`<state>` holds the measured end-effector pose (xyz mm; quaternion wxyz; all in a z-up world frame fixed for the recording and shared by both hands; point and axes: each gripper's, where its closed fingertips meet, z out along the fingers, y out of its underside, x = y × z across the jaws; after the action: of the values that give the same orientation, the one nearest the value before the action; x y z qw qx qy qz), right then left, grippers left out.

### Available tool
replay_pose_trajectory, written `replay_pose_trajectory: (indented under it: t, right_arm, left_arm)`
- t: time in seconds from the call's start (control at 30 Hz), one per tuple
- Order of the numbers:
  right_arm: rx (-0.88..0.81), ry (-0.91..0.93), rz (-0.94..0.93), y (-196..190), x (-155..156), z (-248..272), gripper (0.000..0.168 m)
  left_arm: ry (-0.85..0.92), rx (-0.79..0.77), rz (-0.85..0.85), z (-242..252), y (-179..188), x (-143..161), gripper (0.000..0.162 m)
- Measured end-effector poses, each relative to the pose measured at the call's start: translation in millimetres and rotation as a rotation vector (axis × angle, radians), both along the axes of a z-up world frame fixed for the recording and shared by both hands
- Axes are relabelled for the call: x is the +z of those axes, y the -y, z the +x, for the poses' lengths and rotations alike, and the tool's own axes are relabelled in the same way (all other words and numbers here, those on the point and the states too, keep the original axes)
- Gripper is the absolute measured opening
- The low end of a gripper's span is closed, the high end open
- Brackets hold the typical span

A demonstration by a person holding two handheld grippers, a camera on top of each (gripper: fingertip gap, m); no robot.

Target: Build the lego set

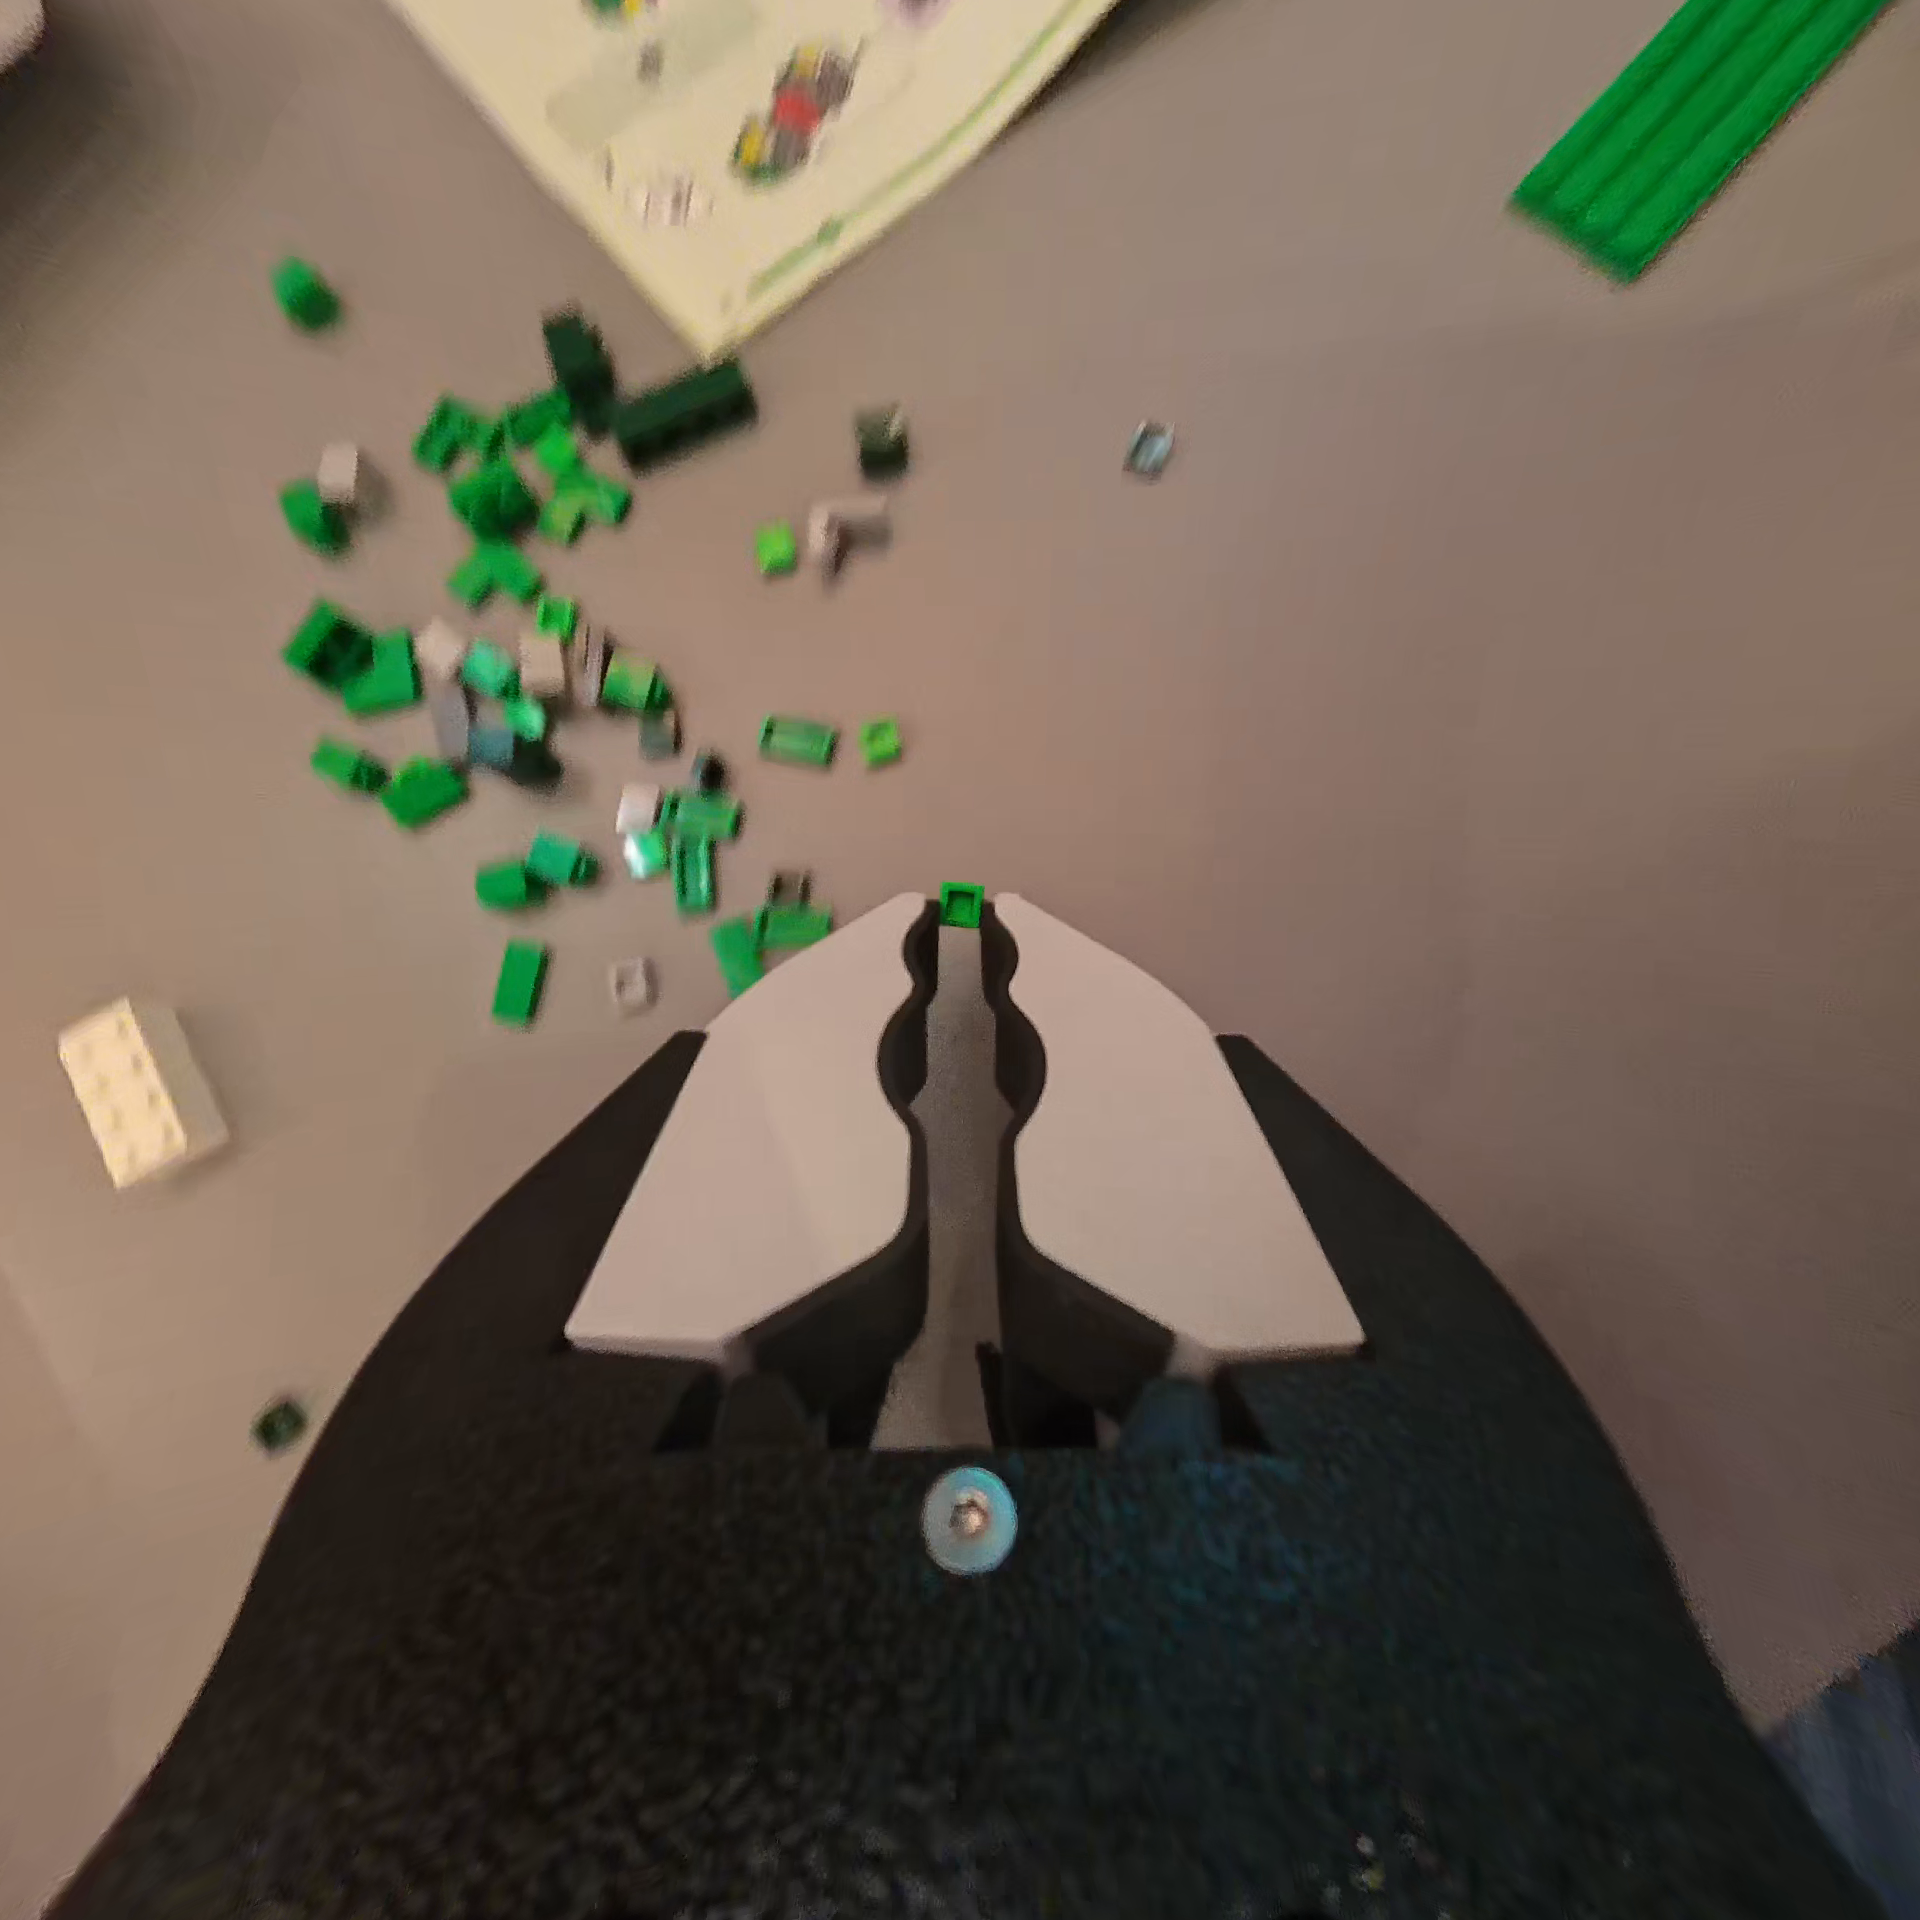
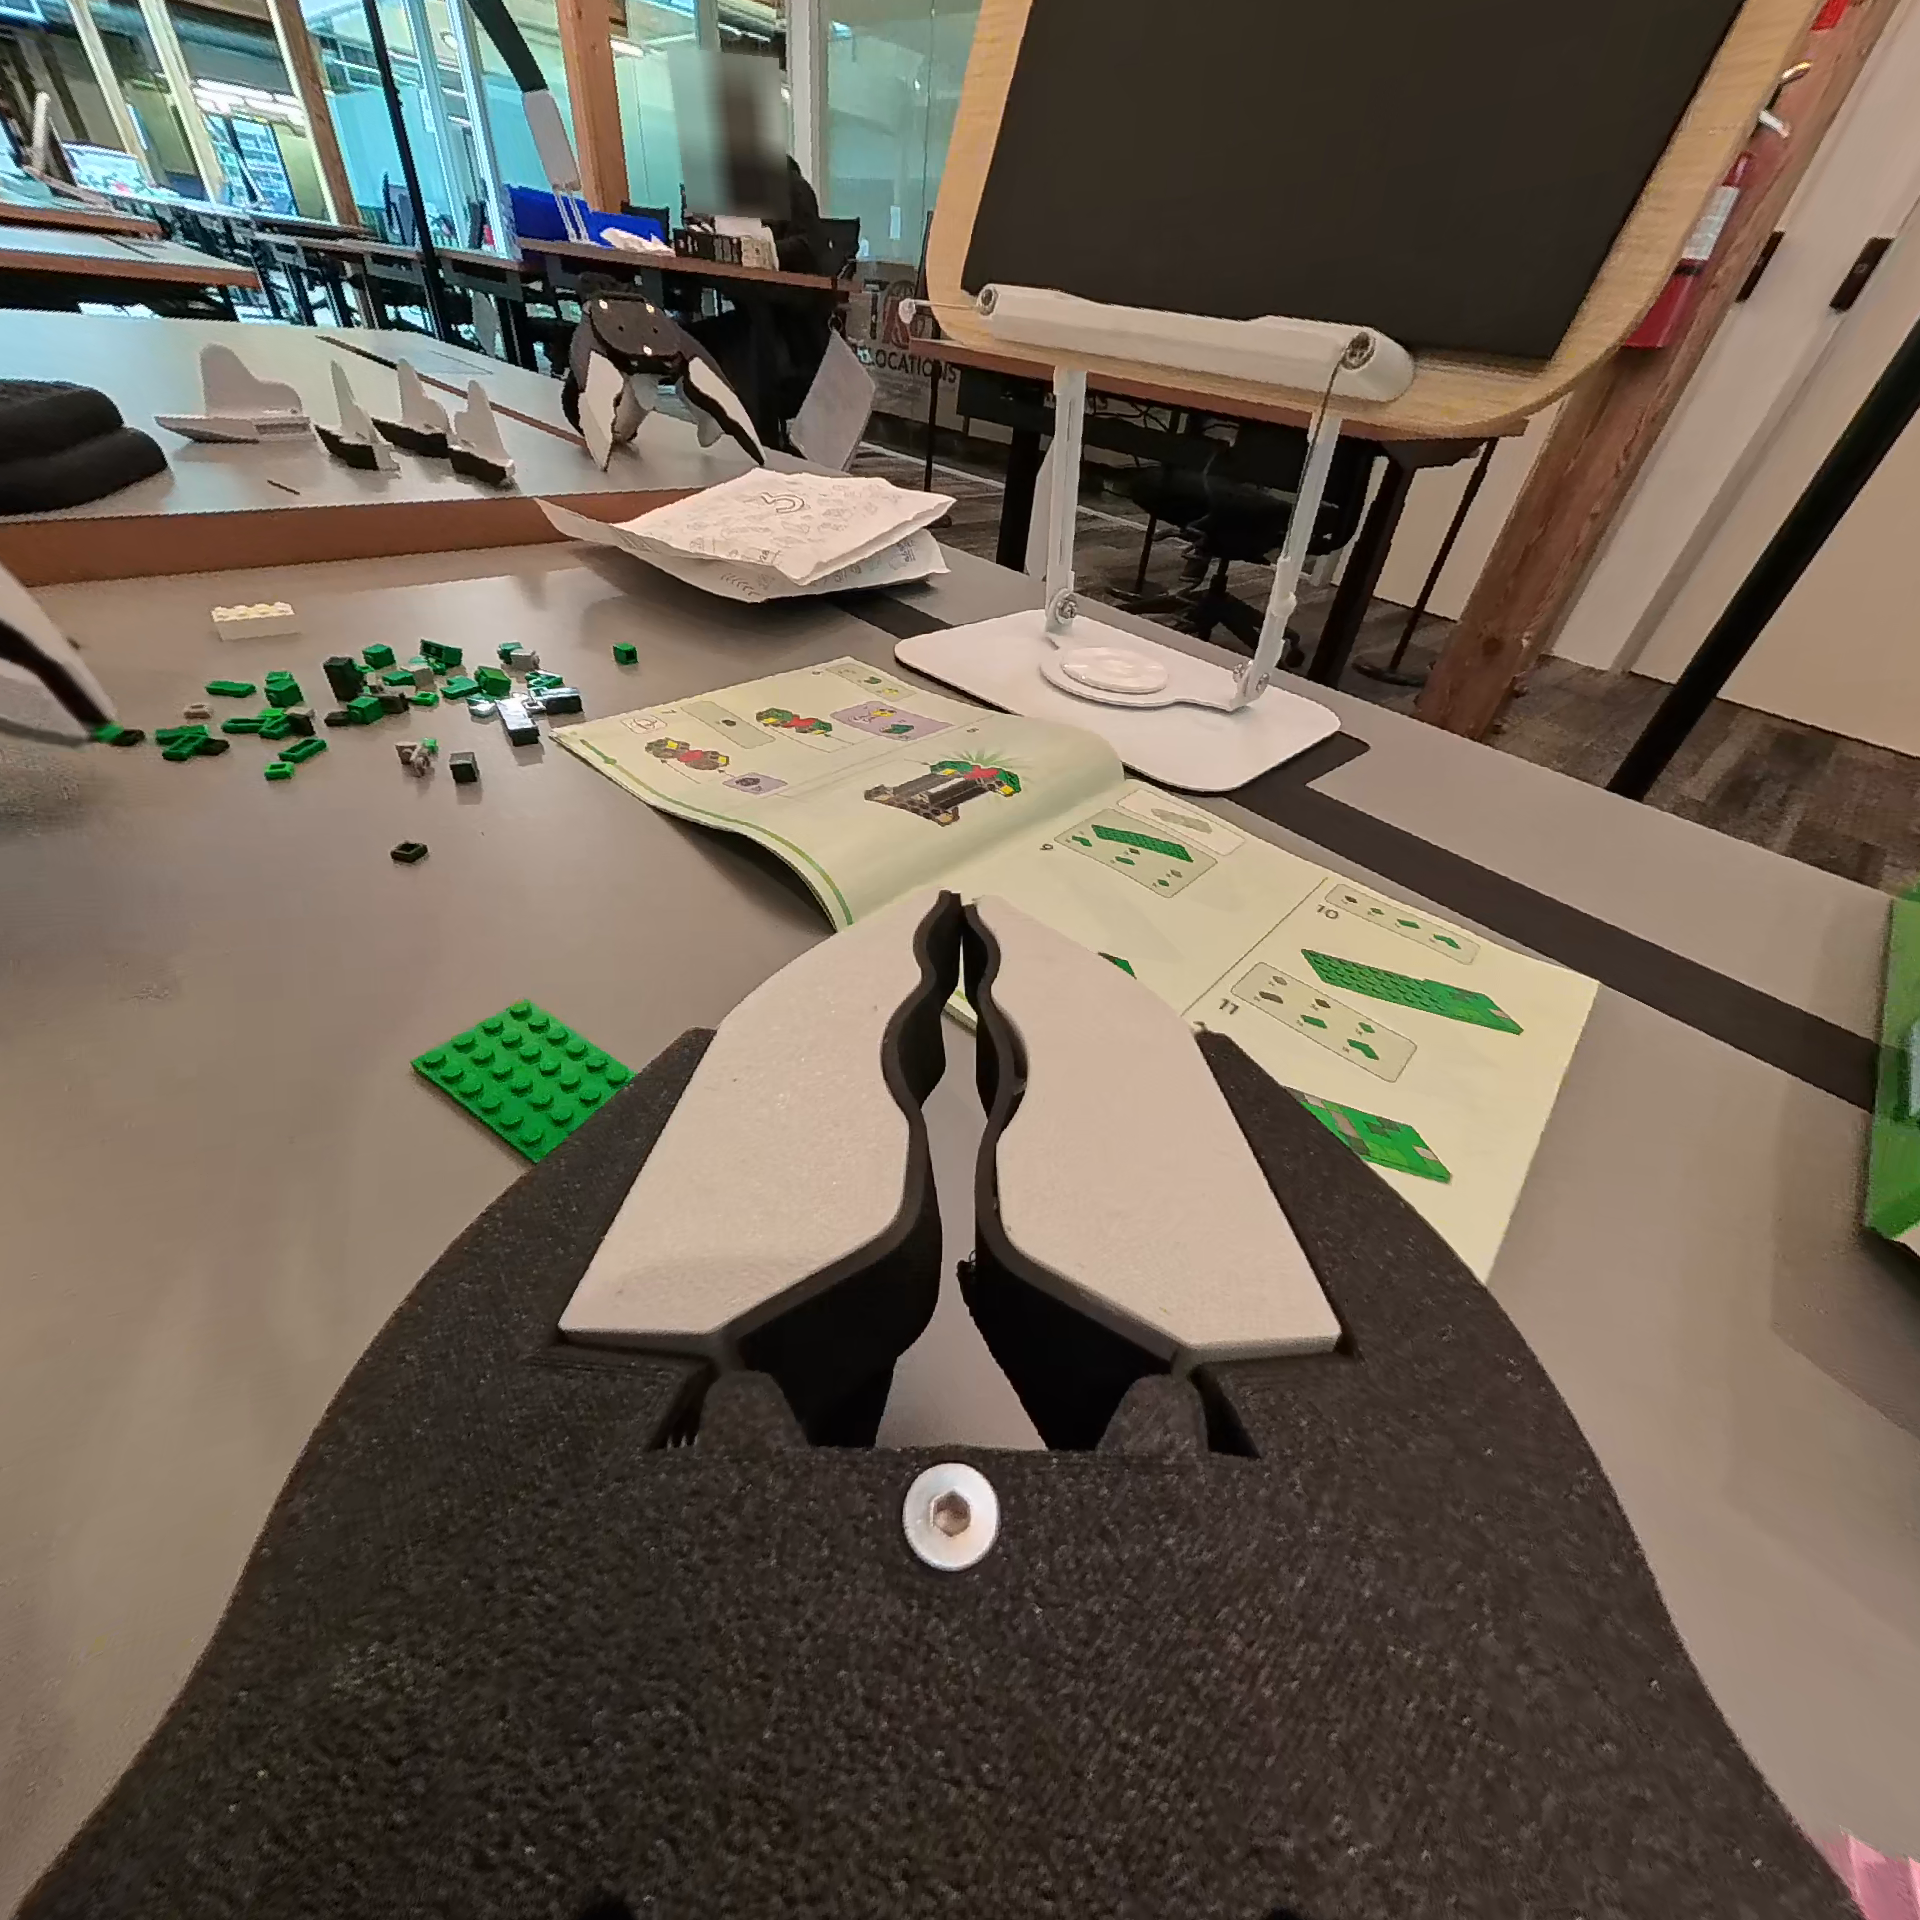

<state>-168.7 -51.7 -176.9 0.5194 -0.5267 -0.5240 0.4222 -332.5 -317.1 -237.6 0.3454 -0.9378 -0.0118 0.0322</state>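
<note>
My left gripper [image 1: 958,920] is shut on a small green square piece [image 1: 958,900], held above the grey table just right of a scattered pile of green, dark green and grey lego pieces [image 1: 520,644]. The view is motion-blurred. The left gripper also shows at the left edge of the right wrist view [image 2: 96,727], beside the pile [image 2: 364,696]. My right gripper [image 2: 961,916] is shut and empty, hovering over the open instruction booklet [image 2: 935,800]. A green studded plate [image 2: 525,1075] lies on the table left of its fingers; it also shows in the left wrist view [image 1: 1683,125].
A white brick [image 2: 255,620] lies behind the pile and shows in the left wrist view [image 1: 140,1101]. A white stand [image 2: 1122,696] holding a dark screen, crumpled paper bags [image 2: 769,530] and a green box [image 2: 1896,1081] at the right edge border the work area. A spare gripper [image 2: 644,374] sits on the far table. My hands' fingertips stand some 35 cm from each other.
</note>
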Motion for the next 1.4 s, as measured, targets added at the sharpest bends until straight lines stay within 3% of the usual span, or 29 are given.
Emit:
replay_pose_trajectory:
  t: [0.2, 0.37, 0.5, 0.67, 0.8, 1.17, 1.4]
  right_arm:
    - [0.005, -0.020, -0.003, 1, 2, 1, 0.000]
    - [0.016, -0.049, 0.006, 1, 7, 7, 0.000]
    - [0.042, -0.061, 0.005, 4, 8, 7, 0.001]
    - [0.067, -0.061, 0.028, 9, 8, 5, 0.001]
    - [0.097, -0.064, 0.046, 16, 9, 3, 0.002]
    - [0.176, -0.113, 0.067, 31, 17, 1, 0.005]
    - [0.329, -0.168, 0.171, 46, 37, -8, 0.011]
  left_arm:
    - [-0.002, -0.197, 0.272, 54, -96, 32, 0.007]
    - [0.328, -0.290, 0.450, 112, -168, 50, 0.007]
    - [0.359, -0.325, 0.526, 125, -201, 60, 0.007]
    - [0.500, -0.390, 0.555, 140, -211, 61, 0.007]
    - [0.714, -0.440, 0.636, 149, -208, 77, 0.007]
    - [0.976, -0.396, 0.781, 147, -212, 107, 0.007]
    - [1.197, -0.337, 0.884, 138, -211, 121, 0.007]
